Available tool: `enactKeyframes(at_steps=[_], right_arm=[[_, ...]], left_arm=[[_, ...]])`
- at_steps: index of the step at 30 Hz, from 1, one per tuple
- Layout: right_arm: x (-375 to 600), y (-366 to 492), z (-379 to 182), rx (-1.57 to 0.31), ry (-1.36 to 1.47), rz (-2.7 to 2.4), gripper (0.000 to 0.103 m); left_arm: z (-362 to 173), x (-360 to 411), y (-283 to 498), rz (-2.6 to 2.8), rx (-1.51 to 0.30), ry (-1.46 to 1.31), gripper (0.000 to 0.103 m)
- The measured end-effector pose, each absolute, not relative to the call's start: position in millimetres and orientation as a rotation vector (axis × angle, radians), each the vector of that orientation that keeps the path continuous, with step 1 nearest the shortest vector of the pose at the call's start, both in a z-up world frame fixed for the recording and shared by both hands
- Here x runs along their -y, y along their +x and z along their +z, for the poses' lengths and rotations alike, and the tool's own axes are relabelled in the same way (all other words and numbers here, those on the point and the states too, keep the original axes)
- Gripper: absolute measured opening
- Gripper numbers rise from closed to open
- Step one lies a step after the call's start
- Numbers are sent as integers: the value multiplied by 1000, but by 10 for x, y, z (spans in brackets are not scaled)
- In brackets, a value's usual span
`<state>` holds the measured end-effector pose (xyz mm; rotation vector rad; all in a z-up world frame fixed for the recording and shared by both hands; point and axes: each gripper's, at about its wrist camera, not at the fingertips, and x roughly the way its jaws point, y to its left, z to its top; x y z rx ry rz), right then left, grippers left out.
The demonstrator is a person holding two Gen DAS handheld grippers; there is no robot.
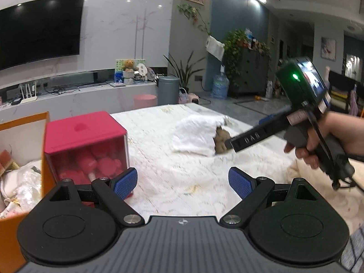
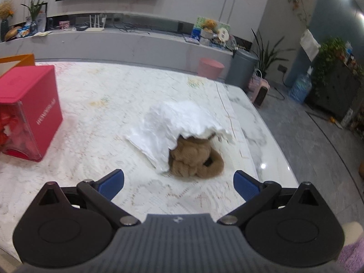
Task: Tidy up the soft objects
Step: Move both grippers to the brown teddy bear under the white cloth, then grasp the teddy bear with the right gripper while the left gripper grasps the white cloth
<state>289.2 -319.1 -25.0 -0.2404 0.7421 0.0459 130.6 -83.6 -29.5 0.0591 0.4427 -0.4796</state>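
Note:
A brown plush toy (image 2: 193, 159) lies on the white patterned table cover (image 2: 113, 95), half hidden under a white cloth (image 2: 173, 122). My right gripper (image 2: 178, 185) hovers open just short of the toy, nothing between its blue pads. In the left wrist view the same white cloth (image 1: 195, 134) and brown plush toy (image 1: 220, 140) sit mid-table, with the right gripper's tip right beside the toy and a hand (image 1: 318, 141) on its handle. My left gripper (image 1: 183, 183) is open and empty, low over the cover, near the red box (image 1: 86, 145).
An orange box (image 1: 20, 163) holding pale soft items stands at far left, next to the red box (image 2: 27, 111) with a clear front. Beyond the table edge are a pink bin (image 2: 210, 68), a grey bin (image 2: 241, 68) and a TV shelf.

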Motion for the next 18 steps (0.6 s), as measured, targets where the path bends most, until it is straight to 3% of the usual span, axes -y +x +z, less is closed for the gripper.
enactKeyframes(at_steps=[18], right_arm=[[3483,3251,-652,-720,-116,77,100]], left_arm=[[-669,937,1292,-462,-527,151,103]])
